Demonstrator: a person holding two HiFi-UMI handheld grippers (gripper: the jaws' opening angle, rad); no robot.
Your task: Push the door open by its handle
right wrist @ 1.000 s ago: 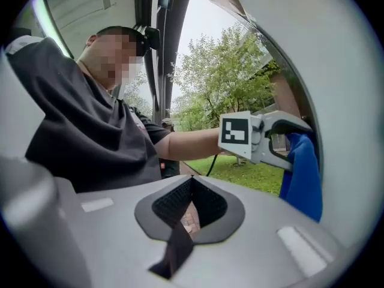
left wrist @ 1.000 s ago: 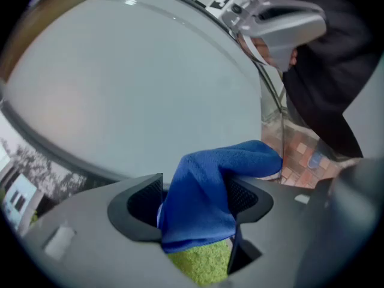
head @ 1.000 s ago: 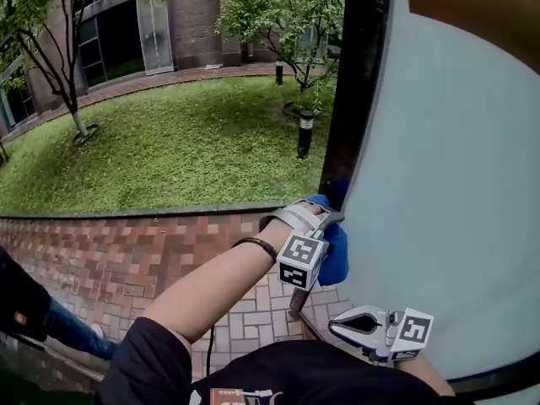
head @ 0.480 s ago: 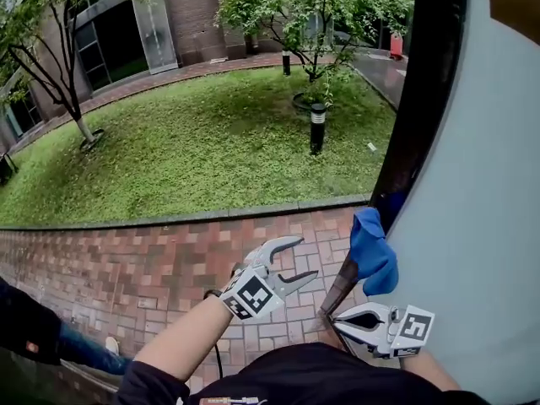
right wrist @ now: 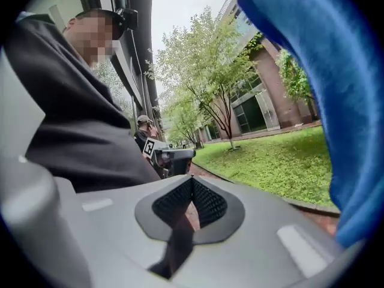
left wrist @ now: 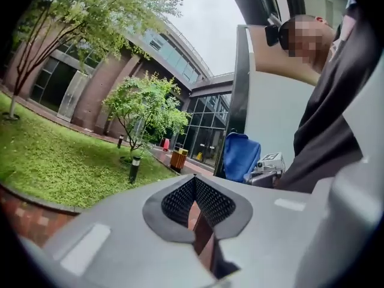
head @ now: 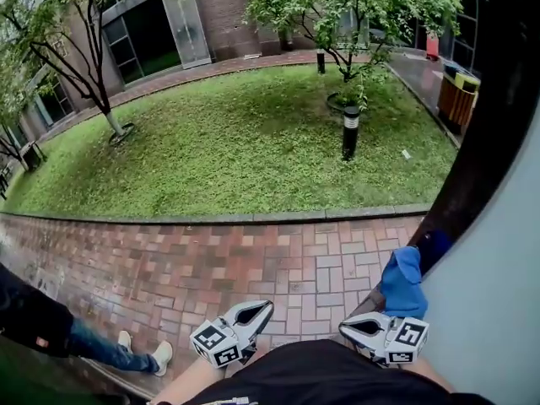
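Observation:
The door point(head: 498, 251), a pale panel with a dark edge, stands swung open at the right of the head view. A blue cloth point(head: 402, 281) wraps its handle and also shows in the left gripper view point(left wrist: 242, 155) and the right gripper view point(right wrist: 327, 101). My left gripper point(head: 265, 305) is low near my body, left of the cloth and apart from it. Its jaws have just been closing and are shut with nothing between them point(left wrist: 193, 180). My right gripper point(head: 342, 329) sits just below the cloth, shut and empty point(right wrist: 192, 180).
Outside lie a red brick path point(head: 211, 260) and a lawn point(head: 236, 150) with a bollard lamp point(head: 350, 132) and trees. A person's legs point(head: 93, 344) are at the lower left. A waste bin point(head: 458, 95) stands at the far right.
My left gripper came off the blue-wrapped handle, drew back down toward my body, rolled over and closed. The door edge has swung farther right. The right gripper stayed low and shut.

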